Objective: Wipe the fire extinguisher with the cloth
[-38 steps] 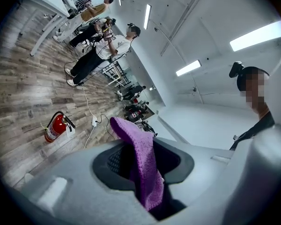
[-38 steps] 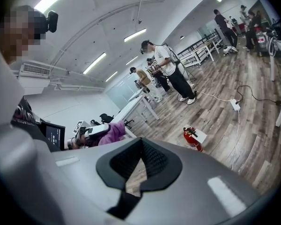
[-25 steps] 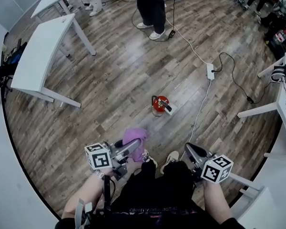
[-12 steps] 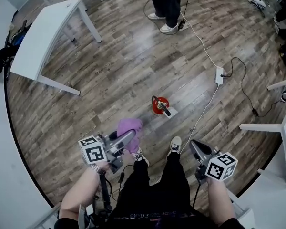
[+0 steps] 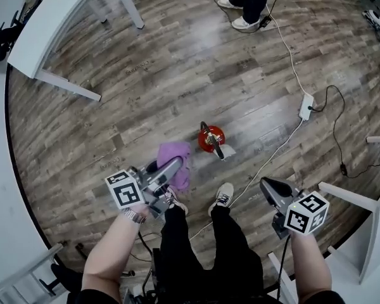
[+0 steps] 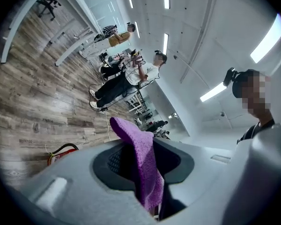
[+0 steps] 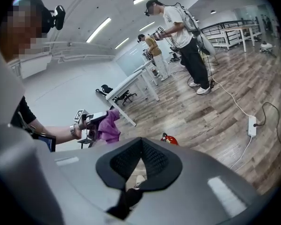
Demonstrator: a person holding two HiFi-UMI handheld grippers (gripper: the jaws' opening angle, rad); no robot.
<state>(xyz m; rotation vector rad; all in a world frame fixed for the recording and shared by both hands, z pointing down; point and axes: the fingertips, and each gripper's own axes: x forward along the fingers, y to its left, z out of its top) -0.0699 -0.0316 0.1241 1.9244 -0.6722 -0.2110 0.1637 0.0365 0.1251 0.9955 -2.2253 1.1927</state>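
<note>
Left hand-held gripper (image 5: 177,164): jaws part-way closed and clamped on the purple cloth (image 5: 172,152). One fold pokes up between them and the rest hangs loose. It's out over the floor (image 5: 145,94), near the fire extinguisher.
Right hand-held gripper (image 5: 269,185): jaws pressed together with nothing in them, out to the right and well apart from the target.
Fire extinguisher (image 5: 210,138): small and red with a black hose on top. It stands free on the floor just ahead of the person's shoes (image 5: 223,195). The cloth is near it but doesn't seem to touch it.
Risk, tipping: nothing steadies it, so a firm sideways wipe could knock it over or roll it away.
Risk, cloth: only a fold is pinched, and dragging it over the valve could tug it free.
Risk, cable: a white cable (image 5: 285,138) runs close by the feet, and a step forward could snag it.
Hard to see: the head view shows only the extinguisher's top, while both gripper views catch just a red sliver over the gripper body. The gauge and label are too small to read.
</note>
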